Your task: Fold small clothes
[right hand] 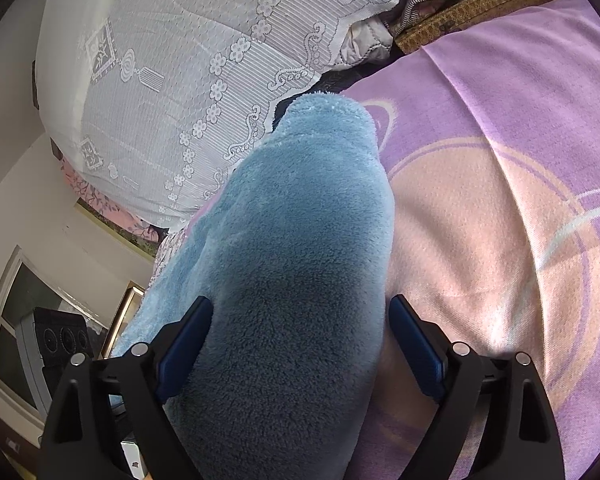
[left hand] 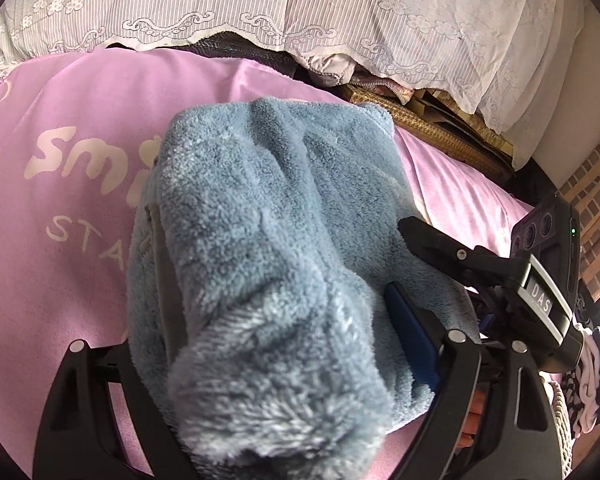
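Pink-lilac printed sheet [left hand: 80, 216] covers bed surface, white lettering at 9 o'clock in left wrist view. Fluffy light-blue fleece garment [left hand: 268, 232] lies bunched on it at centre. In right wrist view garment runs 7 to 12 o'clock; peach circle motif [right hand: 480, 220] at 3 o'clock.

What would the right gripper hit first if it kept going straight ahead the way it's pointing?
The blue fleece garment. It already bulges between the right gripper's open jaws and fills the line ahead, so it probably comes first; the pink sheet lies beyond.

Pink bedsheet [left hand: 80, 100] with white lettering; white lace cover [right hand: 160, 60] behind; window [right hand: 24, 320] in pale wall; daylight across the sheet.
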Demonstrator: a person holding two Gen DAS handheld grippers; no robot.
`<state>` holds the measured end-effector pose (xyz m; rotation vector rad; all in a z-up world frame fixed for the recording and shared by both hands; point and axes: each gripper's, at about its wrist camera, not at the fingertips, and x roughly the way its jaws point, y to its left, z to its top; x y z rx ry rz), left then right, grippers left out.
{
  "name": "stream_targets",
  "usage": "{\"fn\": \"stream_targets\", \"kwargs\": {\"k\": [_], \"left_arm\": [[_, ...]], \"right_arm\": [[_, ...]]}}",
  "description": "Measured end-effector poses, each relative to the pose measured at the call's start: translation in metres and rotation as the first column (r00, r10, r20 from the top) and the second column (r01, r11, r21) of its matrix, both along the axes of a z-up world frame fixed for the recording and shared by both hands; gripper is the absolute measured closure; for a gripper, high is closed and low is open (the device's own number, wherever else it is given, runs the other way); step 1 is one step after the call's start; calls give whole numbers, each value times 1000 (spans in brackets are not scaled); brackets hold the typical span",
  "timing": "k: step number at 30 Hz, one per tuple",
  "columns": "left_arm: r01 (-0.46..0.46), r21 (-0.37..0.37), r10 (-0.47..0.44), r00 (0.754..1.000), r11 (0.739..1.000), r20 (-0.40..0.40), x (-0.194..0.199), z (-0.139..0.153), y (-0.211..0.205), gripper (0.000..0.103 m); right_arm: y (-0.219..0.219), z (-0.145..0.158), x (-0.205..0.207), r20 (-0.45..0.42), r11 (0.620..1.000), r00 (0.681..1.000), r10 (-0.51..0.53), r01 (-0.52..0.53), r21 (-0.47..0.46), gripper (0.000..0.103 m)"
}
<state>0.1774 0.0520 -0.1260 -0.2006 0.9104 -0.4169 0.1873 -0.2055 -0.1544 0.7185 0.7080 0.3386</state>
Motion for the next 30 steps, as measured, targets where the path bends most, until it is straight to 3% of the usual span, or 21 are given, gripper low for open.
{"fn": "stream_targets", "kwargs": {"k": [2, 5, 7, 9, 11, 13, 15, 18, 23, 30], "left_arm": [[5, -17, -5, 1000, 1000, -13, 2, -1, 2, 18], [19, -113, -28, 996, 993, -81, 14, -11, 14, 13], [-5, -241, -41, 982, 971, -186, 31, -30, 31, 4], [-11, -315, -58, 976, 949, -208, 35, -35, 41, 4], [-1, -286, -58, 978, 958, -198, 32, -34, 37, 5], [31, -260, -76, 984, 965, -164, 26, -28, 29, 18], [59, -254, -95, 987, 965, -130, 18, -21, 25, 30], [71, -238, -98, 990, 969, -102, 13, -15, 22, 37], [114, -206, -130, 990, 972, -61, -3, -2, 10, 41], [203, -146, -211, 977, 968, -42, -31, 12, -35, 41]], "right_arm": [[0, 0, 0, -1, 1000, 1000, -1, 1, -3, 13], [5, 1, 6, -10, 1000, 1000, -11, 11, -29, 12], [8, 1, 12, -17, 999, 1000, -6, 6, -44, 13], [9, 1, 13, -19, 999, 1000, 5, -6, -50, 17], [10, 0, 14, -19, 999, 1000, 24, -24, -35, 25], [9, -1, 12, -15, 999, 1000, 17, -18, -30, 35], [10, 1, 7, -1, 999, 1000, 4, -4, -42, 38], [14, 9, -2, 31, 996, 999, -10, 13, -93, 42], [17, 30, -27, 94, 971, 995, -41, 61, -230, 44], [-12, 41, -68, 96, 953, 993, -73, 98, -288, 44]]}}
